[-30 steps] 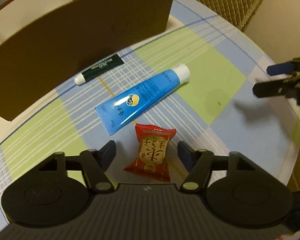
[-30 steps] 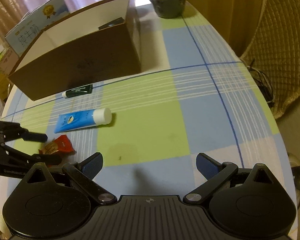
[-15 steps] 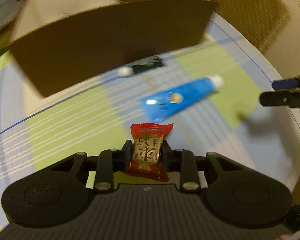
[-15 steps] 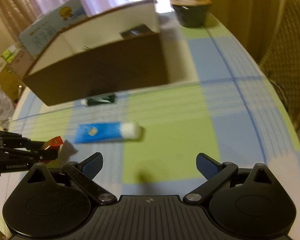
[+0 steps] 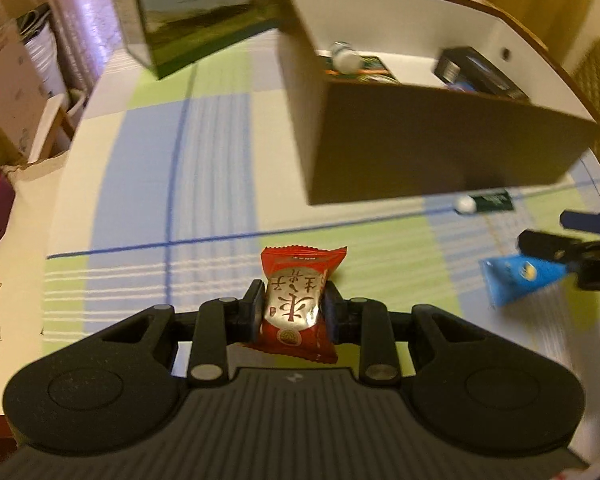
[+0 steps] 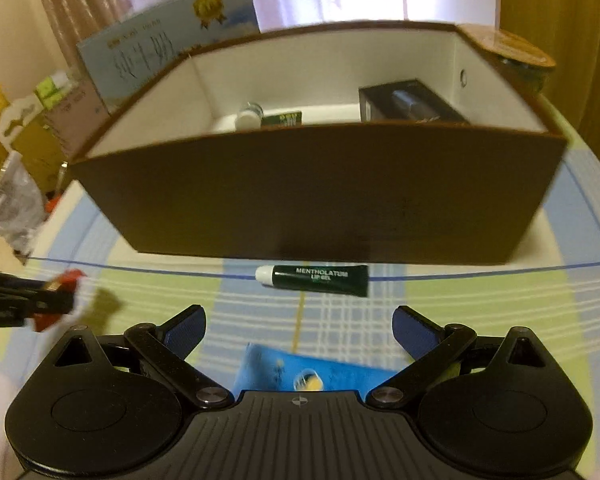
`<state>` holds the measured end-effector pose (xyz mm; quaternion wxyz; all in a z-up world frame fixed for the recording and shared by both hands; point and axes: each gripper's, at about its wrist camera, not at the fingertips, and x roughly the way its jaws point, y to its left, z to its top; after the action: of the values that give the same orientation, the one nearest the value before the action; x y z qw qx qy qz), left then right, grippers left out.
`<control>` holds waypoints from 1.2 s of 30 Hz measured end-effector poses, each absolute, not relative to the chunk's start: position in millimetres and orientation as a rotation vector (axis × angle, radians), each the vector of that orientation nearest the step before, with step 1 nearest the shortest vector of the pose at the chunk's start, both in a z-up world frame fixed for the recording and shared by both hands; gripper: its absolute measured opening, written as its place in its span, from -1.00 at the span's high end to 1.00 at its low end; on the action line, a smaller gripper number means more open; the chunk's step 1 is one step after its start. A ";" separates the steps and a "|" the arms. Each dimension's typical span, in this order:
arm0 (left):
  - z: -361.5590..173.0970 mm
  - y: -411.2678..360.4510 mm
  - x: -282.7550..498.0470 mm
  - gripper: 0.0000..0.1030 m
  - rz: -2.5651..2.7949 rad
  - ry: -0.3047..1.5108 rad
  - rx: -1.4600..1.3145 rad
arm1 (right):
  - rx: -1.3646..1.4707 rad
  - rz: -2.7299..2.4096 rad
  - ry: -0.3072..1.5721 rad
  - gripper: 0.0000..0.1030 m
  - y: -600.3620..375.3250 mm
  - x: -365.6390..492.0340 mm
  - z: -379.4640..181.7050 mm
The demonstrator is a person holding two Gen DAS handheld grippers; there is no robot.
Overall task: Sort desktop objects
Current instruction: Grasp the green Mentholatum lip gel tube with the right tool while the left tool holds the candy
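Observation:
My left gripper (image 5: 293, 309) is shut on a red snack packet (image 5: 296, 300) and holds it above the checked tablecloth, left of the brown box (image 5: 420, 156). From the right wrist view the same packet (image 6: 60, 300) shows at far left in the left gripper (image 6: 40, 300). My right gripper (image 6: 298, 330) is open, hovering over the blue tube (image 6: 312, 372), whose flat end lies between its fingers. In the left wrist view the right gripper (image 5: 556, 232) stands over that tube (image 5: 520, 276). A dark green lip-gel tube (image 6: 316, 279) lies against the box front (image 6: 320, 200).
The box holds a black carton (image 6: 408, 100), a small bottle (image 6: 250, 116) and a green packet (image 6: 282, 119). A tall printed carton (image 5: 204, 8) stands behind the box. Cardboard boxes and bags (image 5: 12, 92) crowd the table's left edge. A dark lidded bowl (image 6: 528, 60) sits behind the box's right corner.
My left gripper closed on the red packet, lifted it and swung left toward the box's end. My right gripper moved forward and down over the blue tube, staying open.

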<state>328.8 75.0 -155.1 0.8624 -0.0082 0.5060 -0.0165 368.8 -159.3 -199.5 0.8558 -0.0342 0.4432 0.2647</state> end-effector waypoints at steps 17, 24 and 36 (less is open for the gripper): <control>-181.4 100.4 358.2 0.51 -0.048 1.094 -0.062 | -0.177 0.354 0.854 -0.58 -117.3 393.6 -241.6; -186.1 94.3 358.5 0.51 -0.059 1.102 -0.061 | -0.183 0.370 0.851 -0.57 -122.6 391.9 -242.6; -163.3 85.3 342.8 0.51 -0.102 1.058 -0.062 | -0.182 0.505 0.909 -0.56 -151.5 385.2 -212.7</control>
<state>342.8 85.3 -163.3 0.8616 -0.0295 0.5044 -0.0485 385.2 -151.5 -212.7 0.8639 -0.0866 0.4338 0.2408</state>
